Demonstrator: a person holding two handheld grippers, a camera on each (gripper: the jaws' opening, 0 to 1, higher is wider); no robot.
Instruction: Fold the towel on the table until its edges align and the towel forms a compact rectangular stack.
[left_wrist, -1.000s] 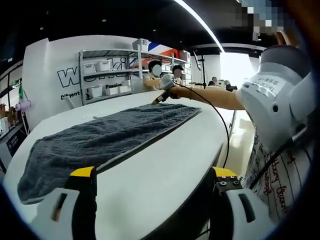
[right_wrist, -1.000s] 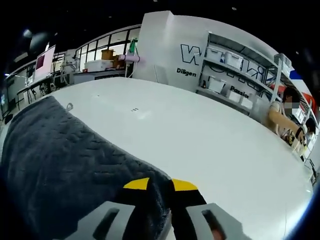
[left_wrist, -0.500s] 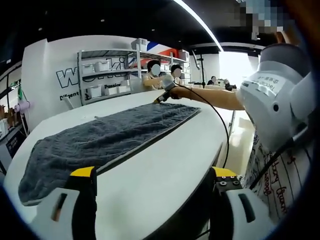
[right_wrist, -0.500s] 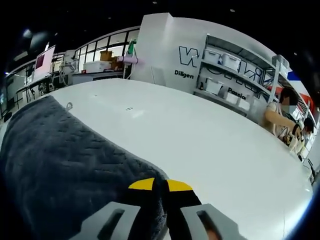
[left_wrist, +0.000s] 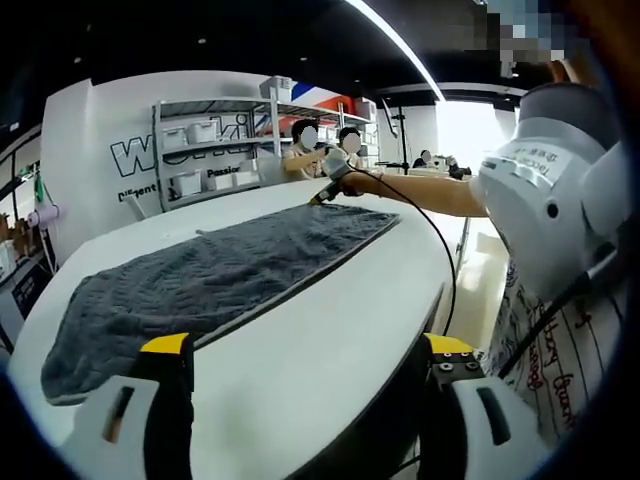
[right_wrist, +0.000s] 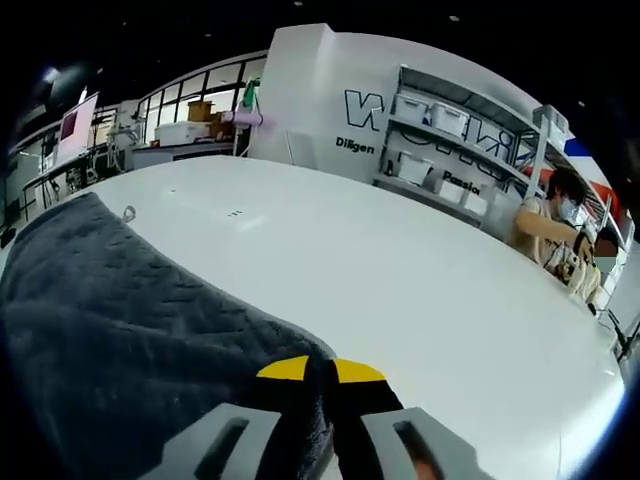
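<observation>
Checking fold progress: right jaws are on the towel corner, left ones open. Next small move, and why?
Probably lift the right gripper and carry its corner along the towel toward the opposite end. Its jaws are shut on the far corner, the towel lies flat and long on the table, and the left gripper is open, short of the cloth.

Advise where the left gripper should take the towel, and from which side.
Probably the near-end corner of the towel, coming in low from the table's near edge. That end lies flat and free ahead of the open left gripper, while the right gripper already pinches the far end, so matching corners can be brought together.
</observation>
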